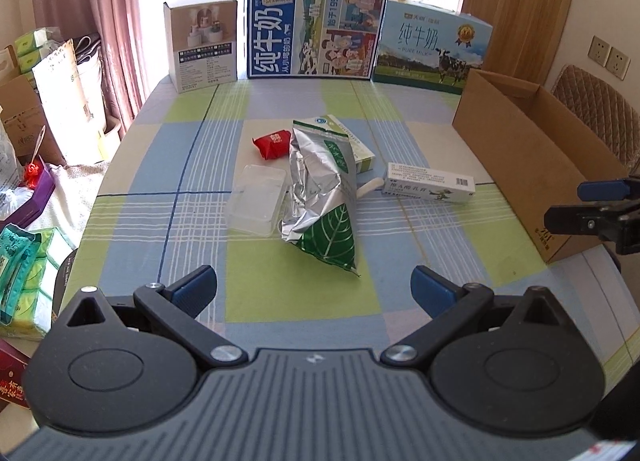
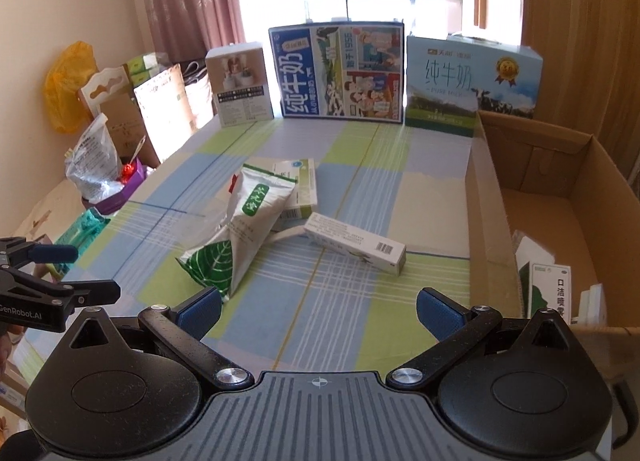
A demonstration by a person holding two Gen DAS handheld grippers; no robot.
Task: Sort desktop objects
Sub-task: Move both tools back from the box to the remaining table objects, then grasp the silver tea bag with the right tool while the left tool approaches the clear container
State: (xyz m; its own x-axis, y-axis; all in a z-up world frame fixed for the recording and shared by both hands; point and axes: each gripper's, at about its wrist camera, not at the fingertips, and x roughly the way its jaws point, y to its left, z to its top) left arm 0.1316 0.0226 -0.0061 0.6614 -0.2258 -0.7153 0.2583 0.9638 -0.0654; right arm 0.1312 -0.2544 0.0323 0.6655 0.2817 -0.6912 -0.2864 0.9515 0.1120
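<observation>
A silver and green foil bag (image 1: pixel 320 193) (image 2: pixel 240 237) lies mid-table over a green and white box (image 1: pixel 358 151) (image 2: pixel 300 189). Beside it are a red packet (image 1: pixel 272 143), a clear plastic case (image 1: pixel 256 201) and a long white medicine box (image 1: pixel 430 183) (image 2: pixel 354 243). A white stick (image 1: pixel 370 187) pokes out from under the bag. My left gripper (image 1: pixel 314 289) is open and empty, above the table just short of the bag. My right gripper (image 2: pixel 318 309) is open and empty, near the table's front edge, short of the medicine box.
An open cardboard box (image 1: pixel 536 149) (image 2: pixel 532 221) stands at the right, with several small boxes (image 2: pixel 548 285) inside. Three cartons (image 1: pixel 316 29) (image 2: pixel 340 69) line the table's far edge. Bags and boxes (image 1: pixel 24 109) crowd the floor at the left.
</observation>
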